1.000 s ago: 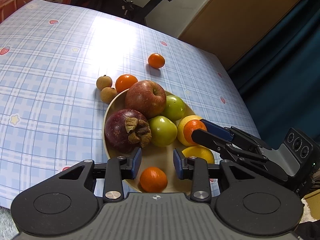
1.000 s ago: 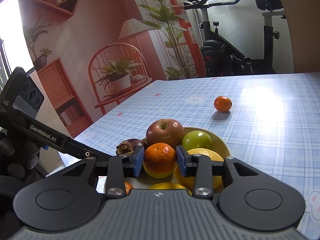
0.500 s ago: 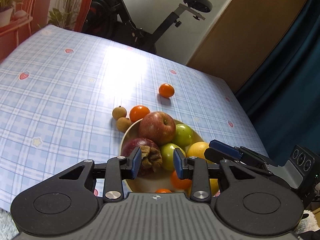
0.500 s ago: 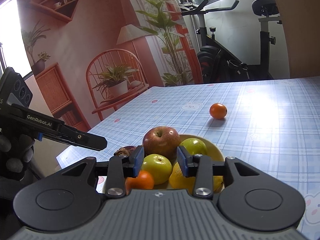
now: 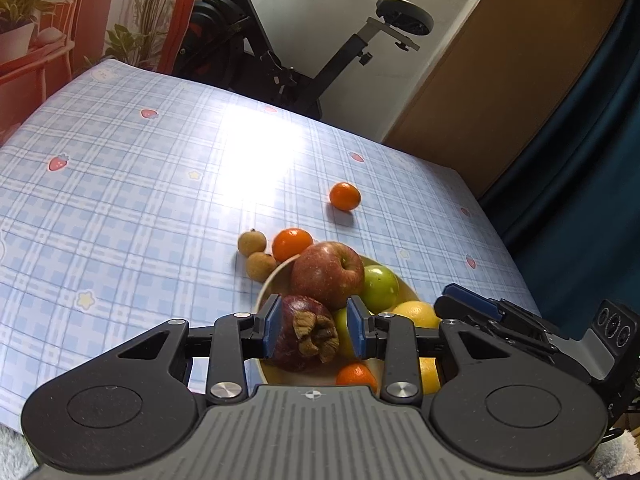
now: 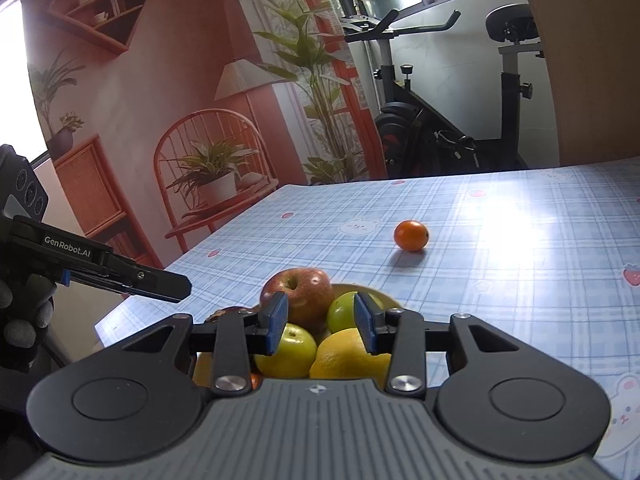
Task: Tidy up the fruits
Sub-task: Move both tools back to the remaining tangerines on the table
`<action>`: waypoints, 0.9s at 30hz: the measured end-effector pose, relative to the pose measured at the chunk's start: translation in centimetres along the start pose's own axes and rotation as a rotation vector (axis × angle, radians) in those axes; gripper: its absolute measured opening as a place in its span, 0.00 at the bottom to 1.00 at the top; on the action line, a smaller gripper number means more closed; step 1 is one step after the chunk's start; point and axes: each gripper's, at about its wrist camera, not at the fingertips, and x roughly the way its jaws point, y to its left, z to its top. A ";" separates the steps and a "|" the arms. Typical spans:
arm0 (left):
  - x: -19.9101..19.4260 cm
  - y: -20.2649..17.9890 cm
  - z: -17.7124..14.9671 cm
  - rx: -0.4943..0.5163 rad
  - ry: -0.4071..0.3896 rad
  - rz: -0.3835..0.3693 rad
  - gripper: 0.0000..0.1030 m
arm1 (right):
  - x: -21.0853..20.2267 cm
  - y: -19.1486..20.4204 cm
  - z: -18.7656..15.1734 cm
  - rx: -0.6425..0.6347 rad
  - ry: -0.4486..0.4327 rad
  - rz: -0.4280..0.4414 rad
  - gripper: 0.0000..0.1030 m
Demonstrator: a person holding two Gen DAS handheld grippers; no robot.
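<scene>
Two handheld grippers hover over a shallow cream bowl (image 5: 267,285) of fruit on a table (image 5: 132,200) covered in a glossy blue-plaid cloth printed with strawberries and stars. The left gripper (image 5: 313,330), pitched steeply downward, has its blue-padded jaws slightly parted with nothing pinched; a dark purple mangosteen (image 5: 298,336) with a dry brown calyx lies below and between them, apparently untouched. A speckled red apple (image 5: 327,274), two smooth green apples (image 5: 380,288) and a yellow citrus (image 5: 416,314) fill the bowl; a small mandarin (image 5: 354,374) at its 6 o'clock edge is partly cut off by the gripper body. Outside the rim at 11 o'clock sit two rough tan longans (image 5: 252,242) and an orange mandarin (image 5: 291,243), the latter partly hidden behind the rim. One lone mandarin (image 5: 345,196) lies well apart at 12 o'clock. The right gripper (image 6: 321,322), tilted gently down, has its jaws narrowly parted and empty above the fruit; the bowl's near side is hidden under its body. A gloved hand (image 6: 24,320), cut off at the frame edge, carries the left gripper in the right wrist view.
</scene>
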 end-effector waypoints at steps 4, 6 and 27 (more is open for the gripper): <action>0.4 0.5 1.3 -0.003 -0.009 0.018 0.35 | 0.1 -1.1 1.0 0.002 -0.022 -0.035 0.40; 0.7 1.0 2.3 -0.028 0.006 -0.002 0.35 | 0.1 -1.7 1.7 -0.004 -0.037 -0.053 0.40; 6.5 1.3 7.5 -0.035 0.062 0.050 0.49 | 4.9 -7.4 6.3 0.012 -0.050 -0.077 0.40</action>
